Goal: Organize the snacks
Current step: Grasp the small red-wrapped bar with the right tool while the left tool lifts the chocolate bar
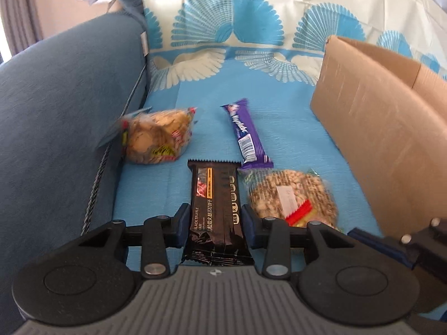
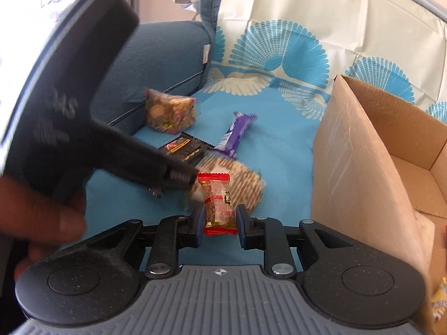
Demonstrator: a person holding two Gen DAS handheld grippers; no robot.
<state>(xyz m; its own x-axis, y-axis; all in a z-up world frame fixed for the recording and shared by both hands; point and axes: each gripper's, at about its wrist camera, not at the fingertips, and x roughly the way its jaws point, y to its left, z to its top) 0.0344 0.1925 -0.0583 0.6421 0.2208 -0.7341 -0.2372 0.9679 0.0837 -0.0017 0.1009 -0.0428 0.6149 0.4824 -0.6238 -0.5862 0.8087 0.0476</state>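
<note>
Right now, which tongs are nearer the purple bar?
Left. The left tongs straddle the black bar just below the purple bar; the right tongs sit farther back.

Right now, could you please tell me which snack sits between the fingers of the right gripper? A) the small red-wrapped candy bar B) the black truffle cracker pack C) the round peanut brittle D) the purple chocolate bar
A: in the right wrist view the right gripper is closed on the small red-wrapped candy bar, while the black truffle cracker pack sits in the left gripper.
</note>
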